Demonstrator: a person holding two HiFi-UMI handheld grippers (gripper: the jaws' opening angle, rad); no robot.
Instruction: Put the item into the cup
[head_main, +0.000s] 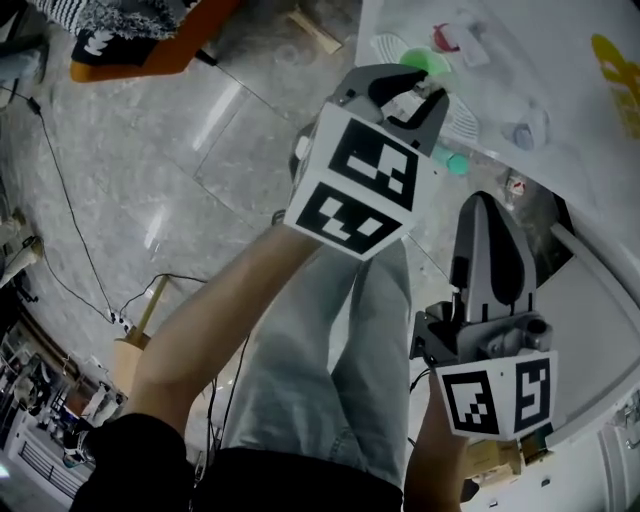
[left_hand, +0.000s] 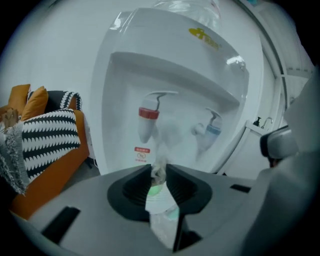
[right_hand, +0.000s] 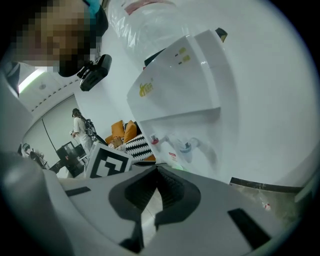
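Office lounge w/ water dispenser (left_hand: 175, 70), orange sofa (left_hand: 50, 170), tiled floor (head_main: 150, 150)

grippers (head_main: 415, 95) (head_main: 483, 215): 2 | item (left_hand: 160, 202): 1 | water dispenser (left_hand: 175, 60): 1 | taps (left_hand: 148, 117) (left_hand: 210, 131): 2

Item (left_hand: 159, 201) blurry, identity unclear

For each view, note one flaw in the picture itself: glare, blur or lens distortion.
Head view: light glares off the polished floor. Left gripper view: corners black, red tap smeared, the gripped packet soft. Right gripper view: the water dispenser bows; a mosaic patch covers the top left.
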